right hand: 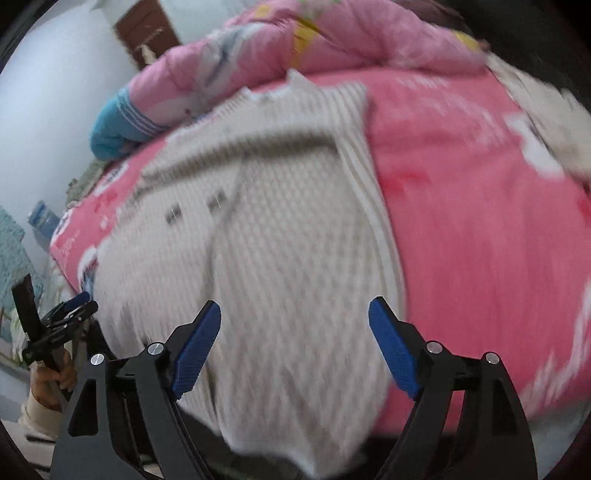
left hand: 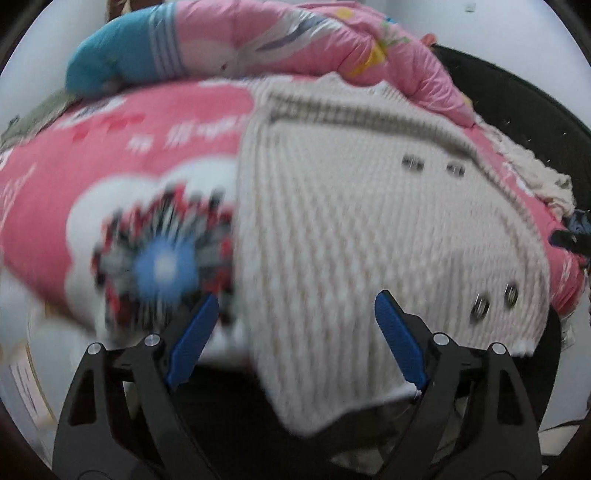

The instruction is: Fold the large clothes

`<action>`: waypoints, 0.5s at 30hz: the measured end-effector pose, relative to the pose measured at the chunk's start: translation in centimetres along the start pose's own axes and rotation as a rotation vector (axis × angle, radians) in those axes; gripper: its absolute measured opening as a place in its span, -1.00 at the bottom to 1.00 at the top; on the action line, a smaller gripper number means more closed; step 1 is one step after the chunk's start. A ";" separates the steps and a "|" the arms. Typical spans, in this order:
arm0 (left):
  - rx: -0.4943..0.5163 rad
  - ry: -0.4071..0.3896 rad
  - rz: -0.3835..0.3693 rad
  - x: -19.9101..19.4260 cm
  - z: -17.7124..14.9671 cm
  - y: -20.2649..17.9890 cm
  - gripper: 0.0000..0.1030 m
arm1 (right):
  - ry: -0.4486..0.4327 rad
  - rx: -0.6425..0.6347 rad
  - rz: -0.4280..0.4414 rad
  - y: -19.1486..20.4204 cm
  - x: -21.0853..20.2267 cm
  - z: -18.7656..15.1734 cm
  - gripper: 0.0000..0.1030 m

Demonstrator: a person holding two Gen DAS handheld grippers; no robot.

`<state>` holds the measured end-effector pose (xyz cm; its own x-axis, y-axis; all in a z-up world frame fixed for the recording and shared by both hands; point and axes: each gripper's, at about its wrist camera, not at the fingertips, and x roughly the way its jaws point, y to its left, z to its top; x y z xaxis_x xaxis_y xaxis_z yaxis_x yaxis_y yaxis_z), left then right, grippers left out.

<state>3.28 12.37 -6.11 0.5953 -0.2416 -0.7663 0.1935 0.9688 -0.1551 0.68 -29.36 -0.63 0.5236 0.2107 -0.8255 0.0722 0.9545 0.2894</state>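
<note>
A cream knitted cardigan [left hand: 351, 229] with dark trim and metal buttons lies flat on a pink bed sheet [left hand: 122, 158]; its near edge hangs over the bed's front. My left gripper [left hand: 295, 317] is open, its blue pads on either side of the cardigan's near hem, holding nothing. In the right wrist view the cardigan [right hand: 280, 258] lies on the same sheet [right hand: 480, 221]. My right gripper [right hand: 295, 332] is open over the cardigan's near edge. The left gripper [right hand: 70, 310] shows at the far left of that view. Both views are blurred.
A rolled pink quilt [left hand: 295, 40] with a blue end [left hand: 110, 62] lies along the back of the bed. A cream cloth [left hand: 535, 173] lies at the bed's right edge. A brown door [right hand: 147, 29] stands behind. The sheet has a printed flower [left hand: 162, 266].
</note>
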 end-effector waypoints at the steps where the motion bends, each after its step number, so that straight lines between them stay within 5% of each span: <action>1: -0.017 0.009 -0.004 0.1 -0.8 0.2 0.60 | 0.010 0.025 -0.016 -0.6 -0.1 -1.6 0.56; 8: -0.089 0.037 -0.094 1.4 -3.1 1.2 0.23 | 0.057 0.178 -0.001 -4.0 0.5 -5.8 0.56; 15: -0.115 0.058 -0.106 2.9 -3.5 1.8 0.20 | 0.094 0.201 0.064 -4.3 2.0 -6.6 0.55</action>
<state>2.67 13.57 -10.78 0.5294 -0.3426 -0.7761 0.1602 0.9388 -0.3051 -4.16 -31.62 -6.75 0.4516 0.2977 -0.8411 0.2140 0.8790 0.4260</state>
